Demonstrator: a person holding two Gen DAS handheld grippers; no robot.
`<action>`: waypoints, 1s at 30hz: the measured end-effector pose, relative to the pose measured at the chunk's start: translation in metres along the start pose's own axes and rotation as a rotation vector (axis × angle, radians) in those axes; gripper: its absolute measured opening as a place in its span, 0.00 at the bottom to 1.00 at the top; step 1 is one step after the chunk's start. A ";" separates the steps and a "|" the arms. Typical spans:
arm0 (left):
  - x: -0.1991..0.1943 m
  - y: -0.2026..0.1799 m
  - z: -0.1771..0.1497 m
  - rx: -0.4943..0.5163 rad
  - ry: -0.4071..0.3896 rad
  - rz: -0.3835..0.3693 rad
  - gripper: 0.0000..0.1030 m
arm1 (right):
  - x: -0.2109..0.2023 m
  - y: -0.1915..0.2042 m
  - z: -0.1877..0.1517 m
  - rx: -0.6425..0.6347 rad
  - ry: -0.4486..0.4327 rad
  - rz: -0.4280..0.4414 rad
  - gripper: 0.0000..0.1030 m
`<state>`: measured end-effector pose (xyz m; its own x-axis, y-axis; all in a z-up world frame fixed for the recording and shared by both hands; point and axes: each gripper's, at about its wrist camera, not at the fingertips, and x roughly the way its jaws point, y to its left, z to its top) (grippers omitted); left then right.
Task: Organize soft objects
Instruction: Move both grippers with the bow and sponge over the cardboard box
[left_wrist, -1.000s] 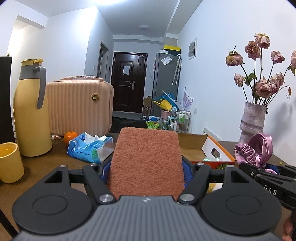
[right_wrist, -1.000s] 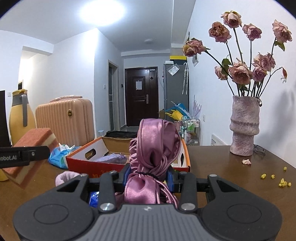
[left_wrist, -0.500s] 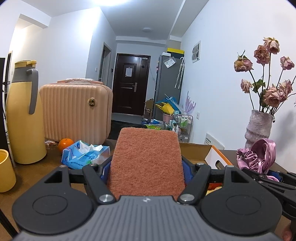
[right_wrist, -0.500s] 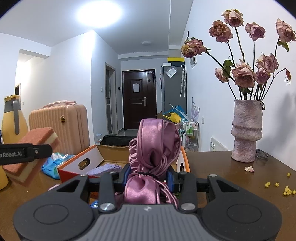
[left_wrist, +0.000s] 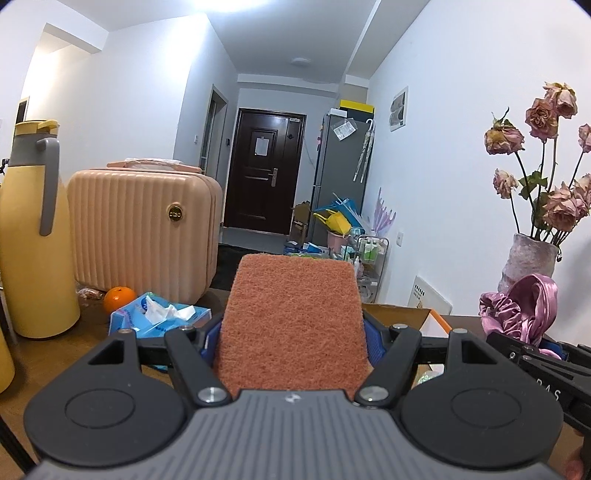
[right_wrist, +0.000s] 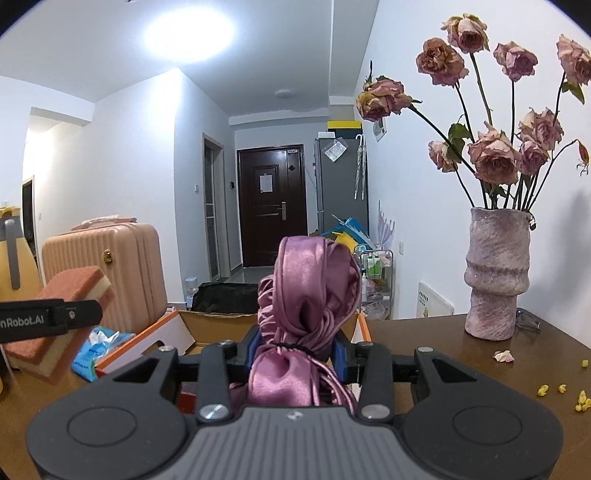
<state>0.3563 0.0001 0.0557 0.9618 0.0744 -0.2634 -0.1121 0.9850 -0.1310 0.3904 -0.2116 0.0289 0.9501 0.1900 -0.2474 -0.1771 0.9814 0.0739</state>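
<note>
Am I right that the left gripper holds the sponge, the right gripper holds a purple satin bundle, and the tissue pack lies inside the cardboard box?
Not quite. The tissue pack lies on the table outside the cardboard box, as the right wrist view shows. The left gripper does hold the sponge, and the right gripper the purple satin bundle.

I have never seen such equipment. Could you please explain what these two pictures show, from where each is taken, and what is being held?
No robot arm is here. A person carries two tools, each with a camera looking forward along its two fingers, so each picture is one tool's own view. The left hand-held gripper is shut on a sponge. The right hand-held gripper is shut on a purple satin bundle. Below, on the wooden table, stand an open cardboard box, a tissue pack, an orange, a yellow jug and a vase.
</note>
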 end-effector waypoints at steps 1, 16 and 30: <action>0.003 -0.001 0.001 -0.001 0.000 -0.001 0.70 | 0.002 0.000 0.001 0.003 0.001 0.000 0.36; 0.045 0.000 0.010 -0.016 0.000 0.007 0.70 | 0.048 0.003 0.007 -0.008 0.028 0.008 0.36; 0.078 -0.002 0.014 -0.002 0.008 0.012 0.70 | 0.085 0.006 0.011 -0.027 0.064 0.002 0.36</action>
<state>0.4348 0.0060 0.0493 0.9585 0.0848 -0.2722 -0.1240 0.9837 -0.1301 0.4734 -0.1902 0.0191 0.9316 0.1925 -0.3083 -0.1868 0.9812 0.0484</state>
